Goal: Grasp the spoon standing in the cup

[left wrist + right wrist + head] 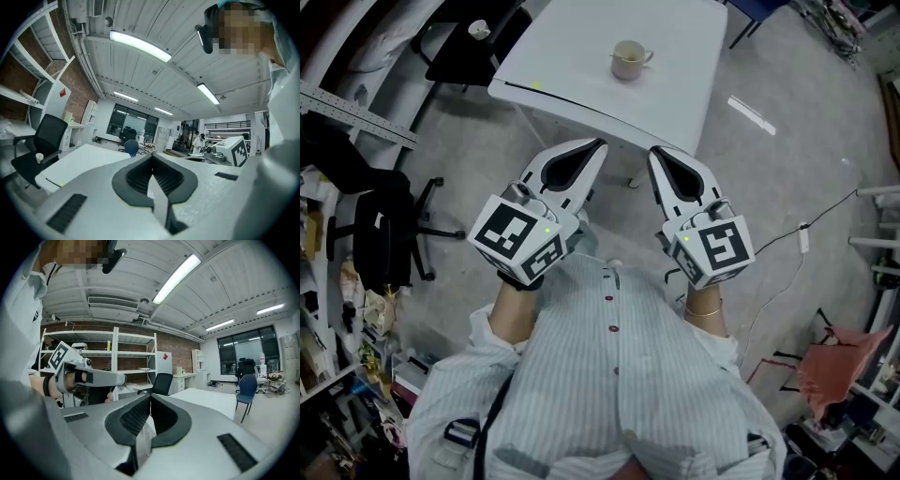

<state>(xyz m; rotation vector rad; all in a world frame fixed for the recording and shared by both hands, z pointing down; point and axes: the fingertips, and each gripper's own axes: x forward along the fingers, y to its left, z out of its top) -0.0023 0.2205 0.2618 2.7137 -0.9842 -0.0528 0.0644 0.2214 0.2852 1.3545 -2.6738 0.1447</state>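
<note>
At the far left of the head view a black chair (382, 236) stands on the floor (469, 141), well apart from the white worktop (581, 66). A second chair (464, 52) sits just beside the worktop's left edge, with a small white object (478, 30) on its seat. You hold the left gripper (600, 143) out in front of your striped shirt (609, 375), pointing at the worktop, its tip close to the near edge and over the floor. In the left gripper view its fingers (140, 176) are together at the tip with nothing between them. The cup (628, 60) stands upright on the far part of the worktop, right of its middle, handle turned to the right, well apart from both grippers. It lies ahead of the gap between them. The spoon is too small to make out in the cup. The right gripper (655, 151) is level with the left and near it, also short of the worktop's near edge. In the right gripper view its fingers (164, 420) are pressed together and hold nothing. That view also shows metal shelves (93, 357) against a brick wall and a blue chair (246, 387) beyond the worktop. To the right in the head view a cable (787, 246) trails over the floor, and a red cloth (839, 361) hangs near the lower right corner.
</note>
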